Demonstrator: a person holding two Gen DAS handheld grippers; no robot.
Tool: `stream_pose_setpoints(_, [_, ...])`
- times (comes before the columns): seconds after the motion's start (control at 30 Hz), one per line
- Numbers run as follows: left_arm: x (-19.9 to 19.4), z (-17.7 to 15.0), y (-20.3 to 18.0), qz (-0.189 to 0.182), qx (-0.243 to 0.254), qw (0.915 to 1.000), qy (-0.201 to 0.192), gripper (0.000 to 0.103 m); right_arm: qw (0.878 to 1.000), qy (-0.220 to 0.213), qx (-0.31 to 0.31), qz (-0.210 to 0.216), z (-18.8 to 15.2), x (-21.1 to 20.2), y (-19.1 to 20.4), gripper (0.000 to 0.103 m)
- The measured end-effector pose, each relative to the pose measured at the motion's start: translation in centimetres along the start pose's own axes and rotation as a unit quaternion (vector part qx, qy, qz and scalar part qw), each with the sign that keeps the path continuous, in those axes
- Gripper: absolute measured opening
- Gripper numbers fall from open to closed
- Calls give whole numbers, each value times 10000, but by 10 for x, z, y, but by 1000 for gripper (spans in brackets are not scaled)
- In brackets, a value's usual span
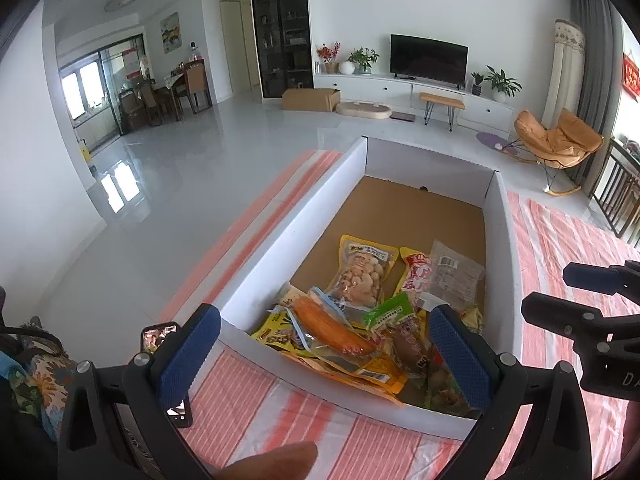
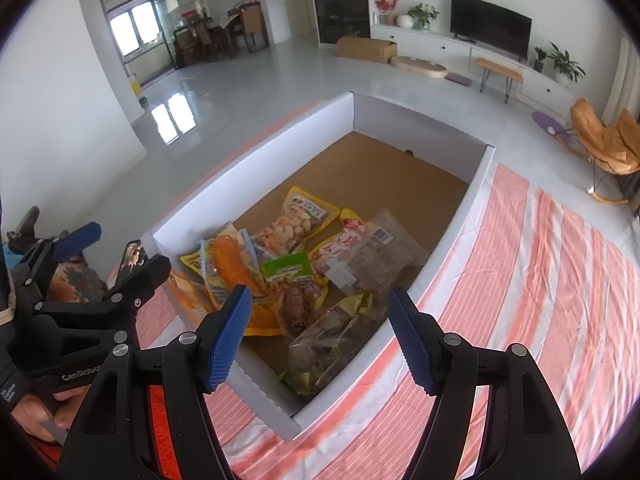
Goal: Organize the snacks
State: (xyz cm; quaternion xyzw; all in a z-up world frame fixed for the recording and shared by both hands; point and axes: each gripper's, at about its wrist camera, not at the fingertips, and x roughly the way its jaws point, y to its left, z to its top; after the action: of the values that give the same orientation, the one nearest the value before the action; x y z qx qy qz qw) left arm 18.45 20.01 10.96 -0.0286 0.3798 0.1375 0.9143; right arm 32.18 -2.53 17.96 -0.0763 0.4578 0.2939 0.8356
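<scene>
A white cardboard box [image 1: 296, 224] with a brown floor stands on the striped cloth; it also shows in the right wrist view [image 2: 256, 160]. Several snack packets lie piled at its near end: a yellow pack of pale nuts [image 1: 362, 274] [image 2: 294, 222], an orange sausage pack [image 1: 328, 326] [image 2: 232, 266], a green packet [image 1: 390, 310] [image 2: 288, 268], a clear bag [image 1: 454, 276] [image 2: 378, 256] and a clear dark bag [image 2: 332, 340]. My left gripper [image 1: 324, 354] is open and empty above the box's near wall. My right gripper [image 2: 320, 338] is open and empty above the pile.
The pink and white striped cloth [image 2: 540, 280] covers the table right of and in front of the box. A phone [image 1: 160, 336] lies at the table's left edge. The right gripper shows at the right edge of the left wrist view [image 1: 592, 304]. The far half of the box floor [image 1: 408, 212] is bare.
</scene>
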Motion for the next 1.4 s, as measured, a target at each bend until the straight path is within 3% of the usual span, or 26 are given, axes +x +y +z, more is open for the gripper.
stream_pose_setpoints(1.4, [9, -3, 1, 139, 13, 9999, -26, 103, 9999, 91, -74, -50, 1, 10, 6, 74])
